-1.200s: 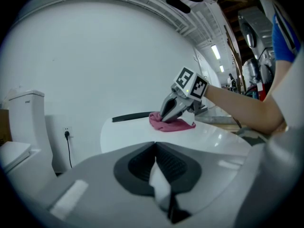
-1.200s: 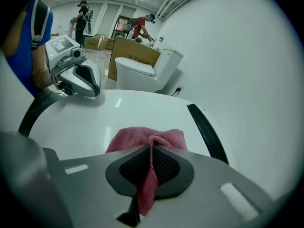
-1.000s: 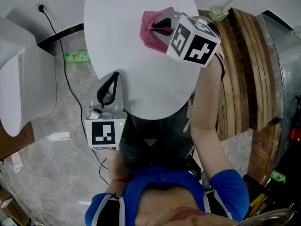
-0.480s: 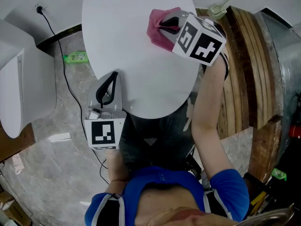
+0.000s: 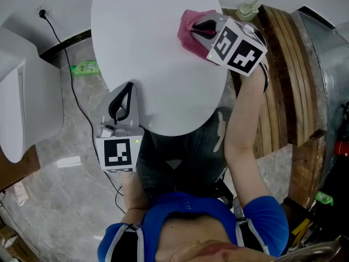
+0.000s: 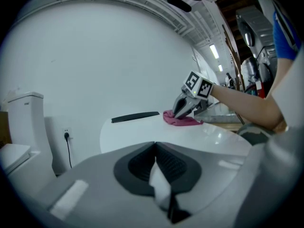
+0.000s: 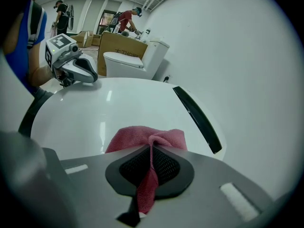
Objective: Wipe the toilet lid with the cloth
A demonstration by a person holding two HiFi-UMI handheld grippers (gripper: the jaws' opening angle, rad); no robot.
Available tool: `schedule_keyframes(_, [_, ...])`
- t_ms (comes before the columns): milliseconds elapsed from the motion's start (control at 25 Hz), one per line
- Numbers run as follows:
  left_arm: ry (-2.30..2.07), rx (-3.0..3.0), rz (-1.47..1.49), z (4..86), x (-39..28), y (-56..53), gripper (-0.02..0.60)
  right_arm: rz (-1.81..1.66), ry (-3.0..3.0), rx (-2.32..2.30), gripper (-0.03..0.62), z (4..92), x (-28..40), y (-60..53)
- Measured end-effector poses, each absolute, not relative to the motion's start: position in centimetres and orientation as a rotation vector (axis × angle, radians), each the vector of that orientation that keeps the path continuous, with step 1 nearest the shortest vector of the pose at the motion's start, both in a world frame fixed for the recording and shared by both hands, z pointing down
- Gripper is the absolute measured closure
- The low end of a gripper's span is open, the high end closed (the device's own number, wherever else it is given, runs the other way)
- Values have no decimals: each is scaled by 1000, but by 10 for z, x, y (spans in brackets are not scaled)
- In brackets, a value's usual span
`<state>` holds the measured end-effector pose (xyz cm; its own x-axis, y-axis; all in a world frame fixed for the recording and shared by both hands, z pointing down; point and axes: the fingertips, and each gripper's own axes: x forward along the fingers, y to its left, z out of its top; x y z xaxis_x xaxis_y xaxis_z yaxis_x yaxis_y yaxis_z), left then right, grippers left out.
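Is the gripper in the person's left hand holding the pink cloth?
No, the left gripper is shut on nothing; the pink cloth is pinched in the right gripper.

No readable text or labels.

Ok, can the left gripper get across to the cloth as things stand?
Probably yes: only bare lid lies between the left gripper and the cloth. But the right gripper is shut on the cloth, and the left jaws are shut.
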<state>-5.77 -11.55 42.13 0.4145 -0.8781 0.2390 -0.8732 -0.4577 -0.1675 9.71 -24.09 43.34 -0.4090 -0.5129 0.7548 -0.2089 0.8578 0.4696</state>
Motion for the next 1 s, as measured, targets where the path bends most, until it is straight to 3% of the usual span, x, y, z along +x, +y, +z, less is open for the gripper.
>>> schedule_keyframes(1000, [1621, -2640, -490, 421, -60, -110, 580, -287, -2003, 637, 580, 432, 136, -239])
